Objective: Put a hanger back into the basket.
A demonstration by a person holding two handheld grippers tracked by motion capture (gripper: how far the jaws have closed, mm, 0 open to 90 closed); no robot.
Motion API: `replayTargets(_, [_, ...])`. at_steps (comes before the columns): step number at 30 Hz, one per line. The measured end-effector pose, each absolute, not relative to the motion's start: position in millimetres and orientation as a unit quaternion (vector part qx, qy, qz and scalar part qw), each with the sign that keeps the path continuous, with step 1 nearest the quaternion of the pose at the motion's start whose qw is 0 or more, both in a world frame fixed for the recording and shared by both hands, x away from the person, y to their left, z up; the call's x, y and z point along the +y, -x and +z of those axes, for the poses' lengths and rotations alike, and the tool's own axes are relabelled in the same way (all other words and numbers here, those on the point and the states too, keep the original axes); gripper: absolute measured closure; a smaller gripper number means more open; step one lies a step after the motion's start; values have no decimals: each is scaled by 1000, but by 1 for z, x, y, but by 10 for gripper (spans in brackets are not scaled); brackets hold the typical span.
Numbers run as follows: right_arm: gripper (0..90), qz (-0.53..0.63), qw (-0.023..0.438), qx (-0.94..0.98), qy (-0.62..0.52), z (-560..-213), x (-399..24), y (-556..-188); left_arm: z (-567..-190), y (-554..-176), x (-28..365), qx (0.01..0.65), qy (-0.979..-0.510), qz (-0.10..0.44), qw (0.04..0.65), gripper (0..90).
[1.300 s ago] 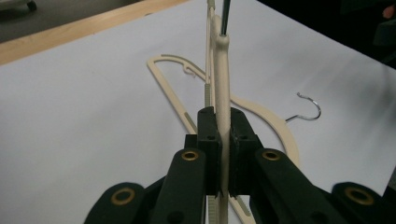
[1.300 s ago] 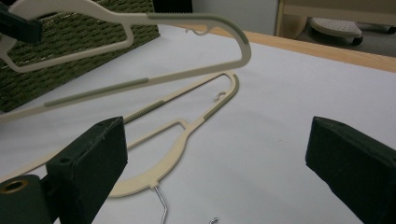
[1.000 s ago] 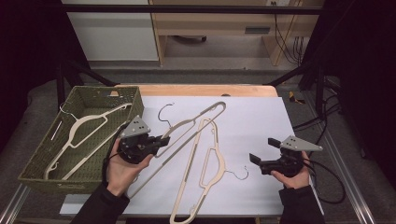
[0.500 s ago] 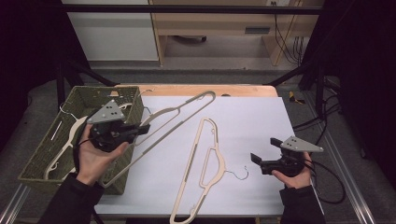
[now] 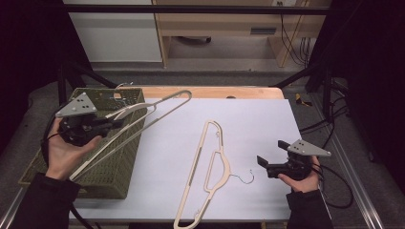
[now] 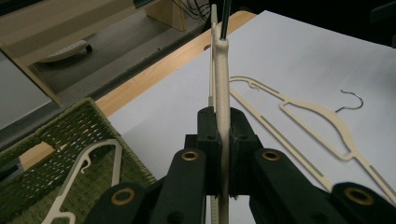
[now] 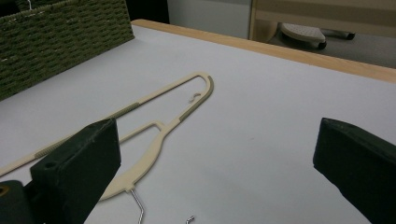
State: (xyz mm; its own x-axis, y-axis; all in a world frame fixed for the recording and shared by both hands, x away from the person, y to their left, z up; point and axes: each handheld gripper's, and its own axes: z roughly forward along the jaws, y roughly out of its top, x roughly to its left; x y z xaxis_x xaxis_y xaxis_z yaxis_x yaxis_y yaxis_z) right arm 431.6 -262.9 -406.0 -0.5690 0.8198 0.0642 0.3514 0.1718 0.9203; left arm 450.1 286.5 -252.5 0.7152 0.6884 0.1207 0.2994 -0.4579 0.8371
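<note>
My left gripper [image 5: 111, 125] is shut on a cream plastic hanger [image 5: 173, 95], lifted and tilted above the right rim of the green woven basket [image 5: 114, 171]. In the left gripper view the jaws [image 6: 223, 140] pinch the hanger's thin body [image 6: 220, 70] edge-on. Another cream hanger [image 6: 100, 151] lies inside the basket. A third hanger [image 5: 210, 162] with a wire hook lies flat on the white table [image 5: 258, 119]. My right gripper [image 5: 268, 165] rests open at the table's right, just right of that hook, jaws wide with nothing between them [image 7: 217, 172]; the hanger [image 7: 154, 135] lies ahead of it.
The basket [image 7: 56, 37] takes up the table's left end. A wooden strip [image 5: 215, 91] edges the far side of the table. Beyond it stand a shelf unit and cables on the floor. Metal frame rails run along both sides.
My left gripper has carried its hanger left and upward, from the table's middle to above the basket. The right gripper and the hanger on the table have stayed put.
</note>
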Motion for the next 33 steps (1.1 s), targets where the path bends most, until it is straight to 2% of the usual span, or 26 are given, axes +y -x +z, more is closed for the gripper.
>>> replayTargets(17, [14,500,233,732,-399,-407,-262,-432,-251,-470,355,327,-816,245,409,857])
replayTargets(33, [13,500,233,734,-396,-406,-264,-431,-270,-489,401,361,-800,246,412,857])
